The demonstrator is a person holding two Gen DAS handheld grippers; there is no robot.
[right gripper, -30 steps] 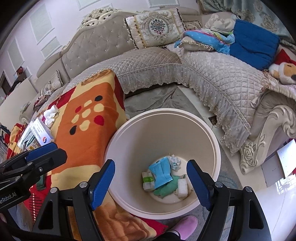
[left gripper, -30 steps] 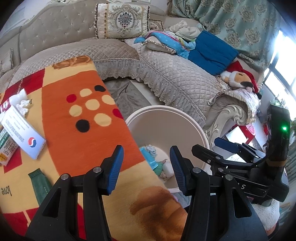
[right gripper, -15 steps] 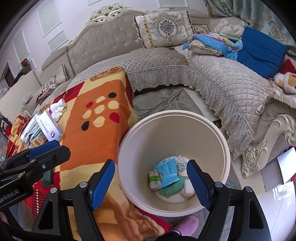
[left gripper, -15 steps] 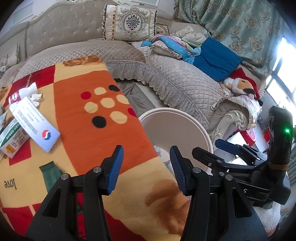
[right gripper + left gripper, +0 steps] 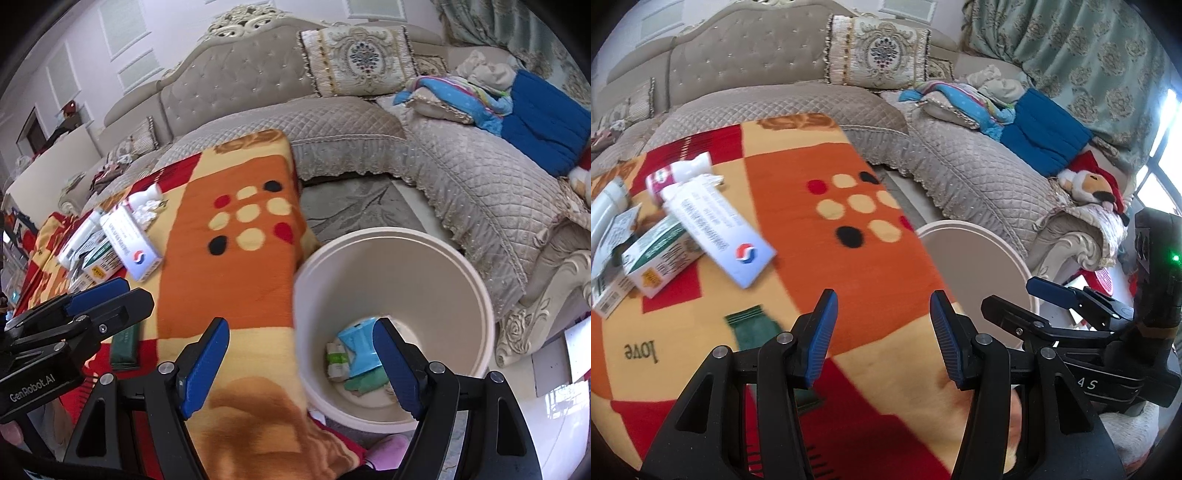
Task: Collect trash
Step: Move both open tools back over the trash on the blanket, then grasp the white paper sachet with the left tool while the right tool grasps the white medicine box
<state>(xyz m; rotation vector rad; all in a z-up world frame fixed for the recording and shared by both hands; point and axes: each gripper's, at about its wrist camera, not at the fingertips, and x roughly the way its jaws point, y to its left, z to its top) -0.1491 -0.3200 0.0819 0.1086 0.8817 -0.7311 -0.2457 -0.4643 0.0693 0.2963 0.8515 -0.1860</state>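
Left gripper (image 5: 882,334), right gripper (image 5: 301,369) empty, agape; boxes (image 5: 701,236) on blanket (image 5: 849,258), bin (image 5: 399,288) beside.

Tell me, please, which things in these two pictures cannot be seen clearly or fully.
- Trash bin, left wrist view: its inside is hidden by the blanket and the right gripper.
- Trash in the bin, right wrist view: partly covered by the right gripper's finger; labels are too small.
- Blue-and-white box, left wrist view: print is blurred.
- Boxes at the left edge, left wrist view: cut off.
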